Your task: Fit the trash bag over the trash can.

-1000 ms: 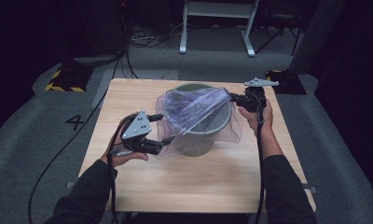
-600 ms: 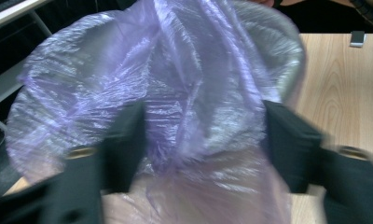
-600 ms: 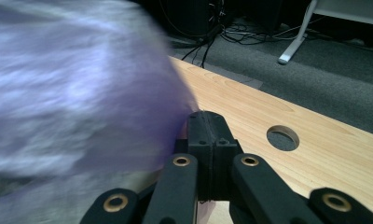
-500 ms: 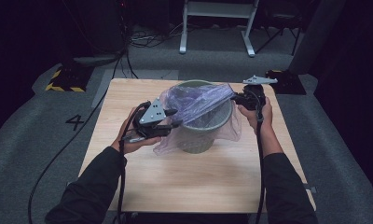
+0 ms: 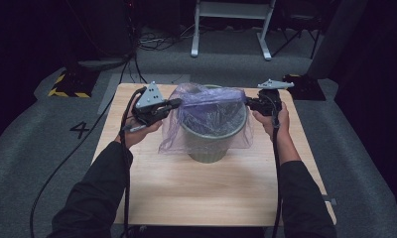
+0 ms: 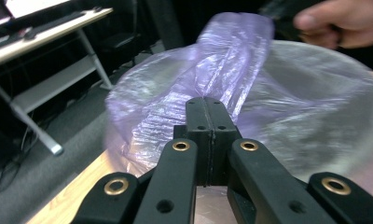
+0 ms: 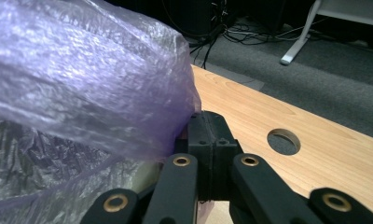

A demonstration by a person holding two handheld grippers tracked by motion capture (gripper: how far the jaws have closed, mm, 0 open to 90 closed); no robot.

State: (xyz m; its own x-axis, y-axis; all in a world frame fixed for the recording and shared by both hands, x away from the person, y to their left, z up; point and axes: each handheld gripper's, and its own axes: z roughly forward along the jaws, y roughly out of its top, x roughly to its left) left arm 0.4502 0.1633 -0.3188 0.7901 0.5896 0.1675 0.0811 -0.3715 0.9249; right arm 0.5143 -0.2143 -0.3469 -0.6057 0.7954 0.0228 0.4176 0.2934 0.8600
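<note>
Worked on a pale wooden surface (image 5: 211, 193), with a grey-green bin (image 5: 209, 144) upright between the two hand-held grippers and just below their tips. Judged the step in hand as lining the bin: spreading the mouth of a thin purple bag (image 5: 211, 101) wide, ready to bring it down around the rim.

Found the bag stretched across the top of the bin from one tip to the other. Hung loosely down the near side of the bin, with the rim on the far side left bare. Looked see-through, crinkled and glossy, bunched into a ridge straight ahead of the left tips.

Saw the left hand-held gripper (image 5: 174, 103) clamped on the bag's edge, jaws having just been closing, with film caught between them and the pads meeting flush in the left gripper view. Saw the right hand-held gripper (image 5: 248, 101) likewise clenched on the opposite edge, film gathered right at its tips.

Judged the next move as needing both edges pulled apart and lowered evenly past the rim. Would call for a gentle pull, since film this thin could tear or slip from the pads, and a light bin could tip.
</note>
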